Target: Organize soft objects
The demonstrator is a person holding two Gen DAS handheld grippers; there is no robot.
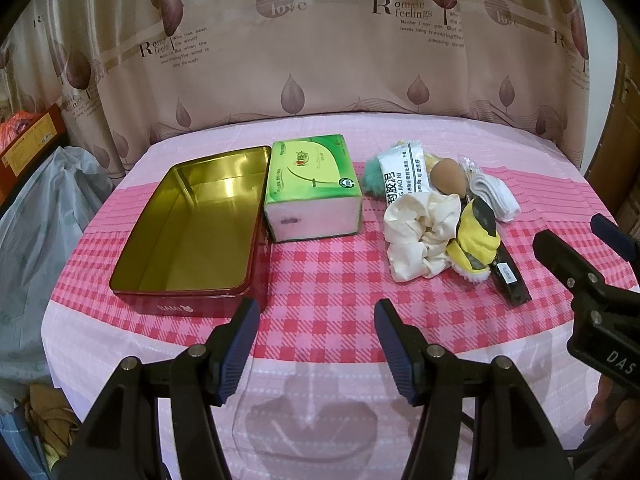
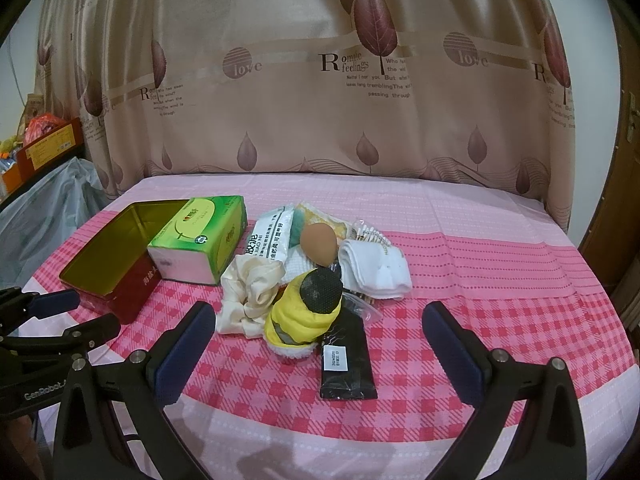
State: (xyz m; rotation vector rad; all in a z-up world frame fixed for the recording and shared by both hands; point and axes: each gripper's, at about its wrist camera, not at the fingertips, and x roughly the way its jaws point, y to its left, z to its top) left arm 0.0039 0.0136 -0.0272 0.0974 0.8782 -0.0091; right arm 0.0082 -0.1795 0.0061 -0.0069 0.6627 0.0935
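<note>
An open red tin (image 1: pixel 188 296) (image 2: pixel 116 292) with a gold inside stands empty at the left of the table. A green tissue pack (image 1: pixel 314 188) (image 2: pixel 200 240) lies against its right side. Right of that is a pile: a cream scrunchie (image 1: pixel 416 232) (image 2: pixel 252 288), a yellow and black soft toy (image 1: pixel 478 240) (image 2: pixel 308 308), a brown egg-shaped sponge (image 1: pixel 447 176) (image 2: pixel 319 243), folded white socks (image 1: pixel 494 196) (image 2: pixel 376 270), a white packet (image 1: pixel 402 172) (image 2: pixel 268 240), a teal pom-pom (image 1: pixel 372 178) and a black packet (image 1: pixel 510 280) (image 2: pixel 346 364). My left gripper (image 1: pixel 318 344) is open near the tin's front corner. My right gripper (image 2: pixel 320 354) is open, just short of the toy and black packet.
A pink checked cloth (image 1: pixel 320 280) (image 2: pixel 480 280) covers the table. A leaf-print curtain (image 1: pixel 320 40) hangs right behind it. A grey plastic bag (image 1: pixel 36 220) and orange boxes (image 1: pixel 28 136) sit off the left edge. A wooden door frame (image 2: pixel 608 220) stands at right.
</note>
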